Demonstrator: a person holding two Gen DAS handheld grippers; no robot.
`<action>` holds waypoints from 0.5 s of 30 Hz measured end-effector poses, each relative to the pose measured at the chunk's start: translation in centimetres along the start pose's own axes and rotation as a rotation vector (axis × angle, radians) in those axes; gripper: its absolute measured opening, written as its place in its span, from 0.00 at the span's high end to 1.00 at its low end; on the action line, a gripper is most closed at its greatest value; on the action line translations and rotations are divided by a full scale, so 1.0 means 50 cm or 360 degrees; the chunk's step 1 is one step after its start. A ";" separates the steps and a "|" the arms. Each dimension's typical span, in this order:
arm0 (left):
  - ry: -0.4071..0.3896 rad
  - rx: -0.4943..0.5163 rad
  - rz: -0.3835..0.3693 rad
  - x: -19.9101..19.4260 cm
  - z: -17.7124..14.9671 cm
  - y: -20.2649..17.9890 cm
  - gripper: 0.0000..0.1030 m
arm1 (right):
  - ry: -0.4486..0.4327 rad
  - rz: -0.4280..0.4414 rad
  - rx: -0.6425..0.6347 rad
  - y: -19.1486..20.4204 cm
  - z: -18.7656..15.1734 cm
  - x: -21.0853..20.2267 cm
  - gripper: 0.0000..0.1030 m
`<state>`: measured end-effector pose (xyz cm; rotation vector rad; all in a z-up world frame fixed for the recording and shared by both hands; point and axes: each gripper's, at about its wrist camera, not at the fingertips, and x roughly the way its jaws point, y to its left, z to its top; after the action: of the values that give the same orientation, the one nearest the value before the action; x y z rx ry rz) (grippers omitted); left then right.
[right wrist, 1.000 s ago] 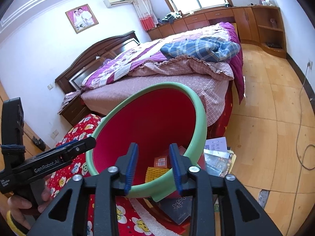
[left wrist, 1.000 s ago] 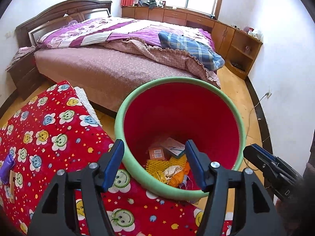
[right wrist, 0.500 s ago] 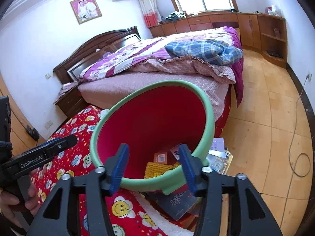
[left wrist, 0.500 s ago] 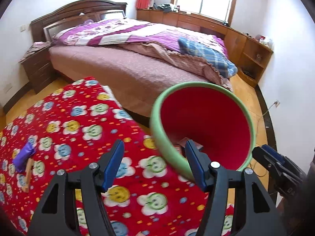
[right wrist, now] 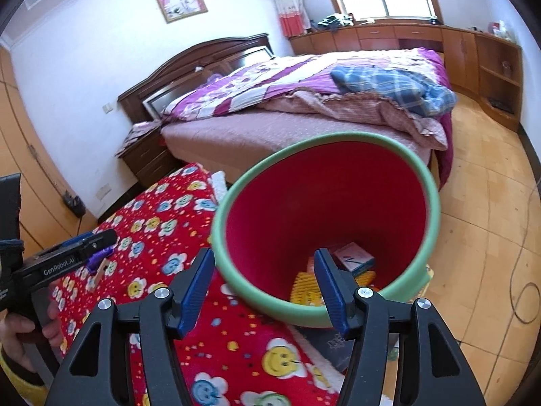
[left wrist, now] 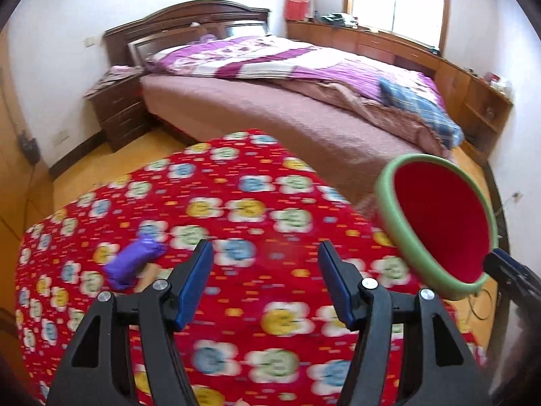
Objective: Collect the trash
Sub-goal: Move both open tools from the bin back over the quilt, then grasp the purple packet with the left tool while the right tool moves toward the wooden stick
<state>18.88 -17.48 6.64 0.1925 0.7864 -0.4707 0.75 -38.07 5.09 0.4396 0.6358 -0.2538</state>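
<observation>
A red bin with a green rim [right wrist: 429, 189] stands at the edge of the red flowered blanket [right wrist: 152, 233]; it also shows at the right of the left wrist view [left wrist: 385, 199]. Small boxes and yellow wrappers [right wrist: 353, 260] lie in its bottom. A purple wrapper [left wrist: 133, 262] lies on the blanket [left wrist: 236, 182] beside a small tan piece, just left of my left gripper [left wrist: 265, 284], which is open and empty above the blanket. My right gripper [right wrist: 265, 289] is open and empty over the bin's near rim. The left gripper also appears in the right wrist view [right wrist: 72, 252], next to the purple wrapper [right wrist: 99, 256].
A large bed [left wrist: 287, 101] with purple bedding stands behind the blanket. A dark nightstand [left wrist: 118, 111] is at its left. Wooden cabinets [right wrist: 473, 54] line the far wall. Papers [right wrist: 333, 341] lie on the wooden floor under the bin. A cable [right wrist: 520, 301] runs along the floor.
My left gripper has swung left from the bin to over the blanket, bringing the purple wrapper close. My right gripper has opened wider and stays at the bin.
</observation>
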 end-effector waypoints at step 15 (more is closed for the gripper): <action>0.0155 -0.0227 0.0296 0.083 -0.025 0.236 0.38 | 0.0080 0.0041 -0.0067 0.067 -0.008 0.039 0.39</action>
<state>26.24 -8.07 2.73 0.1548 0.8850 -0.2296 3.27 -35.14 4.65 0.4145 0.6833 -0.2050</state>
